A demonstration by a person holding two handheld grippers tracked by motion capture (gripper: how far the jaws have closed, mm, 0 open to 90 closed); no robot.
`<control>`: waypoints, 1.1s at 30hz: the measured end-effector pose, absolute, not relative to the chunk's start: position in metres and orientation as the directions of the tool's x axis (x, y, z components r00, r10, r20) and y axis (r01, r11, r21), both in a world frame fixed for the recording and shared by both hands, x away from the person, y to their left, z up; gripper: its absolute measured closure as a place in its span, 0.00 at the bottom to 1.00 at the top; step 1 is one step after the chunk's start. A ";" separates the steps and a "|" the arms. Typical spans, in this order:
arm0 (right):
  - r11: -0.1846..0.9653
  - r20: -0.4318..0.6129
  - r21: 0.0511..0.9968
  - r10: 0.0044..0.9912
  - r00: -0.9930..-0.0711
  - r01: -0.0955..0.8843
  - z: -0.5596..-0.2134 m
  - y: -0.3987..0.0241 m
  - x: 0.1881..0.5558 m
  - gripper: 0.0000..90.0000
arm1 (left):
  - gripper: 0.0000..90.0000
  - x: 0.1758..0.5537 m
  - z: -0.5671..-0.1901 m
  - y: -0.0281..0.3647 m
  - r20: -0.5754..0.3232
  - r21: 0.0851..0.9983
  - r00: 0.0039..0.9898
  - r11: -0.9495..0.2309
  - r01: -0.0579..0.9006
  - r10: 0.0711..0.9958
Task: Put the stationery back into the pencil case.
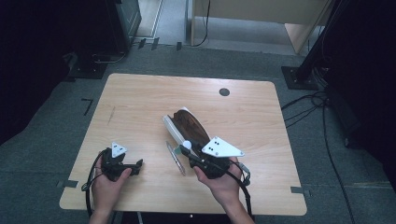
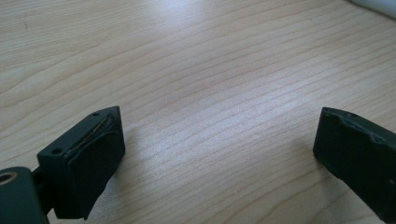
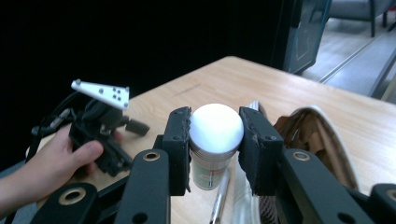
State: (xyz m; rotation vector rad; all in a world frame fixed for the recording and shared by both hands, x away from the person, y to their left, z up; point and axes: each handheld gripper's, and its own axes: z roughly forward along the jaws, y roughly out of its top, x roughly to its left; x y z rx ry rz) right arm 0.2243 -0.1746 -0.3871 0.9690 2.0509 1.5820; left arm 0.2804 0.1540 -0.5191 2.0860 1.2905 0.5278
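Right gripper view: my right gripper (image 3: 216, 135) pinches a small cylindrical tube with a rounded white cap (image 3: 217, 127), one jaw on each side of the cap, the tube hanging upright above the wooden table (image 3: 233, 77). Just below it lies a slim silver pen (image 3: 220, 196), and beside that, toward my right jaw, an open brown pouch with a pale lining (image 3: 312, 135). In the high view the pouch (image 1: 189, 125) sits at the table's middle, with the pen (image 1: 176, 159) just left of my right gripper (image 1: 189, 150). Farther left, my left gripper (image 1: 135, 167) rests near the table's front edge, well apart from the pouch. In the left gripper view its jaws stand spread wide over bare wood, gripping nothing.
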 end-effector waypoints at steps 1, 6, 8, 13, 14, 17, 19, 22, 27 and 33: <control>0.123 0.113 0.951 0.715 -0.690 0.284 -0.386 -0.176 0.224 0.73 | 0.02 0.280 -0.519 0.154 0.012 0.687 0.442 -0.328 0.648 0.897; 0.093 0.121 0.958 0.724 -0.679 0.270 -0.384 -0.180 0.225 0.73 | 0.02 0.280 -0.519 0.154 0.012 0.687 0.442 -0.329 0.648 0.897; 0.086 0.128 0.957 0.729 -0.672 0.276 -0.384 -0.181 0.226 0.73 | 0.03 0.280 -0.519 0.154 0.012 0.687 0.442 -0.329 0.648 0.897; 0.074 0.130 0.960 0.733 -0.668 0.269 -0.382 -0.184 0.227 0.73 | 0.02 0.280 -0.519 0.154 0.011 0.688 0.441 -0.327 0.648 0.897; 0.071 0.131 0.961 0.735 -0.666 0.268 -0.382 -0.184 0.227 0.73 | 0.02 0.280 -0.519 0.154 0.011 0.688 0.441 -0.326 0.648 0.898; 0.063 0.134 0.962 0.738 -0.661 0.266 -0.380 -0.186 0.228 0.73 | 0.03 0.280 -0.519 0.154 0.010 0.689 0.440 -0.324 0.648 0.898; 0.062 0.133 0.962 0.740 -0.659 0.264 -0.379 -0.187 0.229 0.73 | 0.02 0.280 -0.519 0.154 0.011 0.687 0.442 -0.328 0.648 0.897; 0.052 0.136 0.964 0.746 -0.652 0.262 -0.378 -0.189 0.229 0.73 | 0.02 0.280 -0.519 0.154 0.011 0.688 0.442 -0.328 0.648 0.897; 0.045 0.132 0.966 0.759 -0.637 0.253 -0.376 -0.193 0.231 0.73 | 0.03 0.280 -0.519 0.154 0.012 0.688 0.442 -0.328 0.648 0.897; 0.036 0.132 0.967 0.779 -0.612 0.254 -0.377 -0.198 0.234 0.73 | 0.02 0.280 -0.519 0.154 0.011 0.688 0.442 -0.328 0.648 0.897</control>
